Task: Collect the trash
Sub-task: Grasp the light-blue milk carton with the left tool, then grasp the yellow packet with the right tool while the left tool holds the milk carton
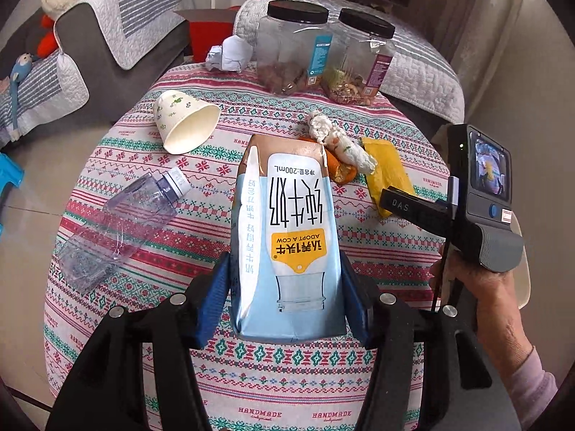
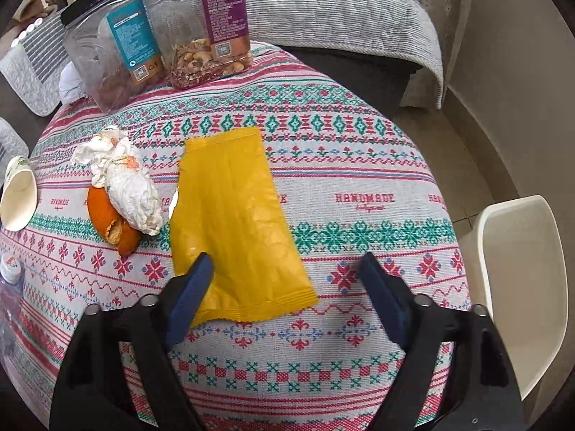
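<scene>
My left gripper (image 1: 285, 287) is shut on a light-blue milk carton (image 1: 287, 222), held above the patterned tablecloth (image 1: 151, 280). My right gripper (image 2: 284, 273) is open, its fingers on either side of the near end of a flat yellow wrapper (image 2: 233, 215) lying on the cloth; it shows in the left wrist view too (image 1: 417, 208). Left of the wrapper lie a crumpled white tissue (image 2: 125, 179) and an orange peel (image 2: 107, 219). A paper cup (image 1: 183, 122) lies tipped over and an empty clear plastic bottle (image 1: 122, 222) lies on its side. A crumpled paper ball (image 1: 230, 54) sits at the far edge.
Two clear snack jars with black lids (image 1: 294, 46) (image 1: 359, 57) stand at the table's far side. A grey sofa with striped covers (image 1: 107, 28) is behind on the left, a cushioned seat (image 2: 341, 10) behind on the right, a white chair (image 2: 517, 269) at the right.
</scene>
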A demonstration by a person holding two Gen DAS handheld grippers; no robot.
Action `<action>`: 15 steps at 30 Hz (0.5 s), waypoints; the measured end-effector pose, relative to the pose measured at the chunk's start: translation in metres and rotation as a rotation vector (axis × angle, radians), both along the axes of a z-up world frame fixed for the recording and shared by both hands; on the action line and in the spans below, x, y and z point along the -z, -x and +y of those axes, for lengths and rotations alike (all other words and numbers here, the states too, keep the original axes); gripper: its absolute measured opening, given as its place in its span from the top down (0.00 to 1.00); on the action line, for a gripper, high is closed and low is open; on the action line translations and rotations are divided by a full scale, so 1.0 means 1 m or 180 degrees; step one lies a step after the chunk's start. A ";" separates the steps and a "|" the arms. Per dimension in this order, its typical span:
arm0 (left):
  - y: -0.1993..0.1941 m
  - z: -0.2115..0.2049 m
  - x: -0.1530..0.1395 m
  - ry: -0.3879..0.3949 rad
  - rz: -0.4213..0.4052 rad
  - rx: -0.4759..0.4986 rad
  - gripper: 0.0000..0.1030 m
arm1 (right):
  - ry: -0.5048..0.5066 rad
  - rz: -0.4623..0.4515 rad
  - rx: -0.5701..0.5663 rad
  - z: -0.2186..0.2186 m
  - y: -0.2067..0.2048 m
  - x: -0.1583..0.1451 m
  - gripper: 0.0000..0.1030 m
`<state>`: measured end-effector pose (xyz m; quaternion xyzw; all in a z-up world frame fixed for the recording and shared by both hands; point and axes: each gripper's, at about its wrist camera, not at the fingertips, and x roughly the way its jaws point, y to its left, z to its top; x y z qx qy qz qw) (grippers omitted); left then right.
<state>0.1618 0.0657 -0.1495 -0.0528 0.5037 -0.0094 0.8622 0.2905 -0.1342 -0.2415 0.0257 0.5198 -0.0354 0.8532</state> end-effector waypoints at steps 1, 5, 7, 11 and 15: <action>0.000 0.000 -0.001 -0.0003 -0.0018 0.0007 0.45 | 0.0003 -0.0031 -0.0035 0.002 0.001 -0.002 0.47; 0.002 -0.001 -0.005 0.0020 -0.0055 0.0000 0.45 | -0.0037 -0.0027 -0.0119 0.004 0.011 -0.008 0.88; 0.003 -0.002 -0.007 0.0032 -0.0080 0.0005 0.45 | -0.0099 -0.0009 -0.0132 0.001 0.018 -0.011 1.00; 0.006 -0.004 -0.012 0.0028 -0.0141 0.0001 0.45 | -0.0129 -0.0058 -0.0216 0.001 0.037 -0.023 1.00; 0.009 -0.001 -0.017 0.0065 -0.0177 -0.0033 0.45 | -0.0145 -0.0170 -0.0289 0.002 0.058 -0.042 1.00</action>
